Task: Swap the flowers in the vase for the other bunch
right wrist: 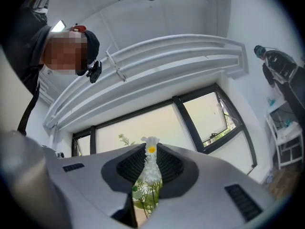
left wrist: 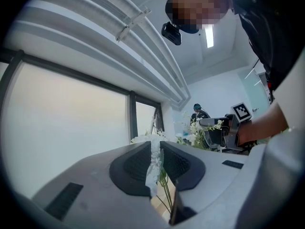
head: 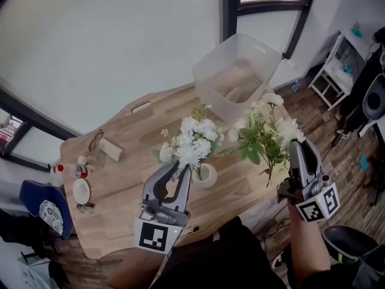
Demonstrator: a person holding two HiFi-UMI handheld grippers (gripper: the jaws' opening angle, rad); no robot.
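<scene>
My left gripper (head: 178, 168) is shut on the stems of a bunch of white flowers (head: 192, 138). Those stems run down to the mouth of the small white vase (head: 207, 176) on the wooden table (head: 126, 131); how deep they sit is hidden. In the left gripper view the pads (left wrist: 138, 166) press on white blossoms and green stems (left wrist: 155, 162). To the right, my right gripper (head: 295, 146) is shut on a second, leafier white bunch (head: 267, 128), held past the table's edge. In the right gripper view a yellow-centred flower (right wrist: 151, 149) pokes up between the pads.
A clear plastic bin (head: 237, 74) stands at the table's far side, behind the vase. At the left end lie glasses (head: 95, 141), a wooden block (head: 112, 149), a bottle (head: 67, 170) and a small bowl (head: 81, 190). A blue chair (head: 42, 209) stands left, a white shelf cart (head: 335, 71) far right.
</scene>
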